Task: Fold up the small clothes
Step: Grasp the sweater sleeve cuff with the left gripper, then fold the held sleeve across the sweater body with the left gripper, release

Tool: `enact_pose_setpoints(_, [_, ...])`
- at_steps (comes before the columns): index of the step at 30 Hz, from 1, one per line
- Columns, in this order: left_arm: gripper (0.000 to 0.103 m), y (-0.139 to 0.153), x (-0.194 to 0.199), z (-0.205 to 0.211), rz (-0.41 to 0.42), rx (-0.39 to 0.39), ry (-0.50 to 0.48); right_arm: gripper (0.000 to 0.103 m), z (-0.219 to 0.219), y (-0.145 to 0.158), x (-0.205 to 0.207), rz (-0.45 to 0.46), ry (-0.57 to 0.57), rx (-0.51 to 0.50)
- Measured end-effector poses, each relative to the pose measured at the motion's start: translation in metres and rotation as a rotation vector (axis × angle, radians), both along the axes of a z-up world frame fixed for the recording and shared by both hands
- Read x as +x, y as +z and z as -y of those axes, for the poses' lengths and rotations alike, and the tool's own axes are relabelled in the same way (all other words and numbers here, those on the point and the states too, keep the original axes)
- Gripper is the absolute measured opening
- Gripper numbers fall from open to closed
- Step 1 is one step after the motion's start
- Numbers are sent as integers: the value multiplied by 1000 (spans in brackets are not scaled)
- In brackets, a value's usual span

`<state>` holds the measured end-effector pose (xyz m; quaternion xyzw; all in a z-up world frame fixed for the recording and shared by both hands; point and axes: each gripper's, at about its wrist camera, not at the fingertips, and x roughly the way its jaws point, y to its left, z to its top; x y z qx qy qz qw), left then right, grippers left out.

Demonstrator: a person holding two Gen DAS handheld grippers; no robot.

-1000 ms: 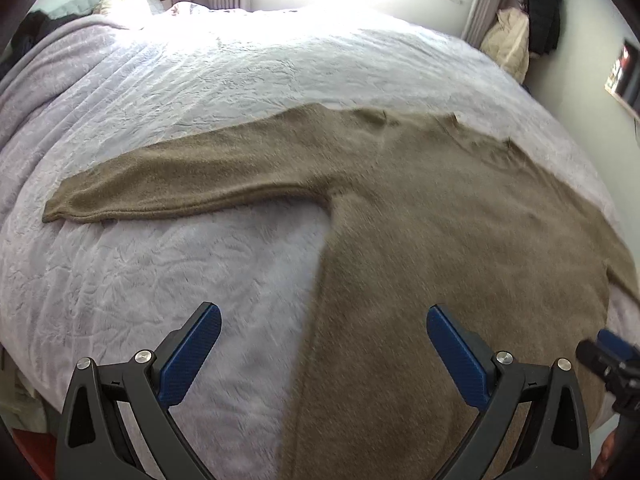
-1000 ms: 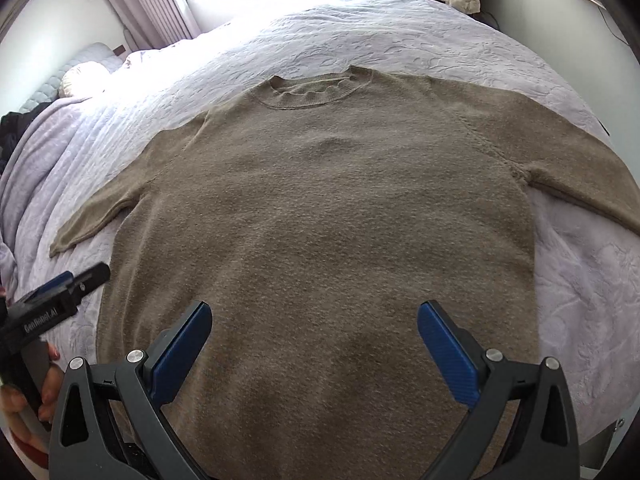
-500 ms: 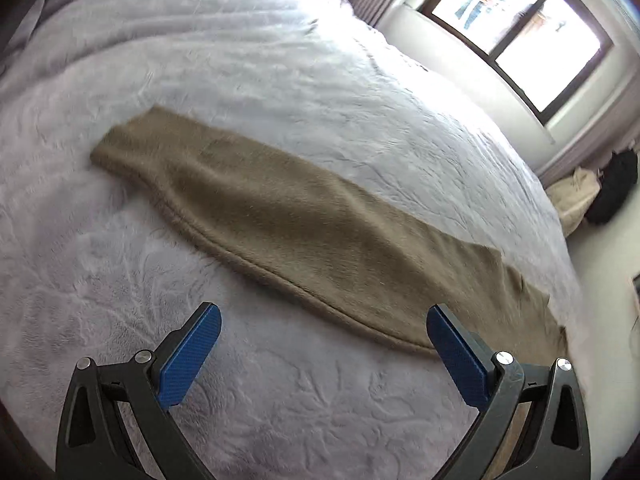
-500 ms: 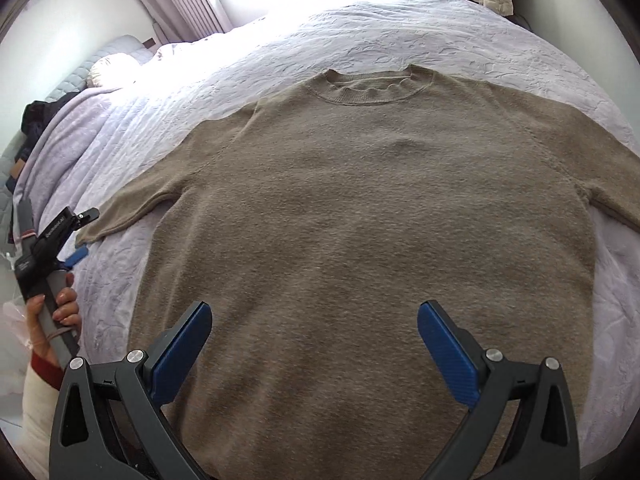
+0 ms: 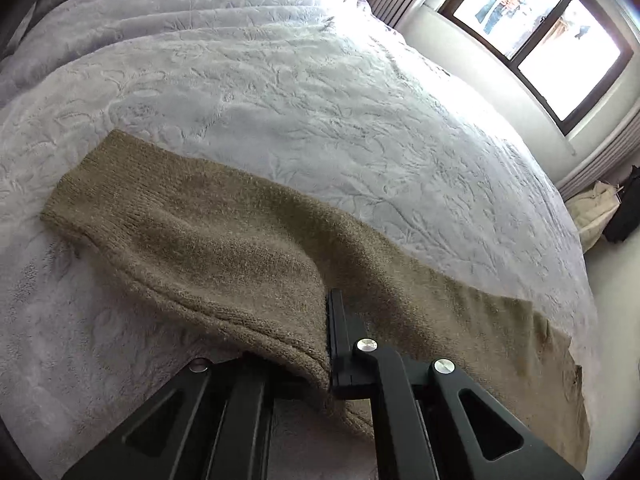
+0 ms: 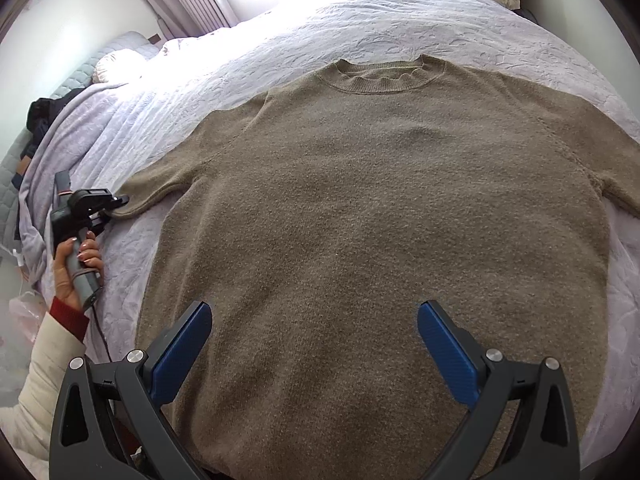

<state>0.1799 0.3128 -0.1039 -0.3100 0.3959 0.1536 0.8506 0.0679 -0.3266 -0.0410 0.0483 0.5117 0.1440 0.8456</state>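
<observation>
We saw a tan knit sweater [image 6: 380, 208] lying flat, front up, on a bed covered by a pale lilac embossed bedspread [image 6: 460, 20]. In the right wrist view its ribbed round collar [image 6: 384, 76] sat near the top centre of the frame, and the body filled the middle and lower part.

Our left hand-held gripper [image 5: 326, 344] was clamped on the near edge of the sweater's sleeve [image 5: 208, 232], which ran from the left of that frame toward the lower right. The sleeve's ribbed cuff [image 5: 100, 176] lay flat at the middle left, some way beyond the pinched spot. The cloth bunched up slightly where the jaws met. In the right wrist view, the same left hand-held gripper appeared at the middle left edge, at the sleeve, held by a hand in a cream sleeve with a red cuff.

Our right hand-held gripper [image 6: 316, 344] hovered over the sweater's lower body at the bottom of its frame, blue pads wide apart, holding nothing.

We judged this to be the first fold: the sleeve was gripped but not yet carried. The next move called for lifting the sleeve and bringing it across the chest, laying it flat without dragging the body out of line.
</observation>
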Motion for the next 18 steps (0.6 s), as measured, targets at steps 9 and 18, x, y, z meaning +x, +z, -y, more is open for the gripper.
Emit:
enact_pose_setpoints(9, [7,109,15,125,168,172,-267,103,37,3,-5,37,-21,102])
enact_pose_setpoints(18, [7,121,45,355,151,276,-670,103,117,8,-22,58,-167,177])
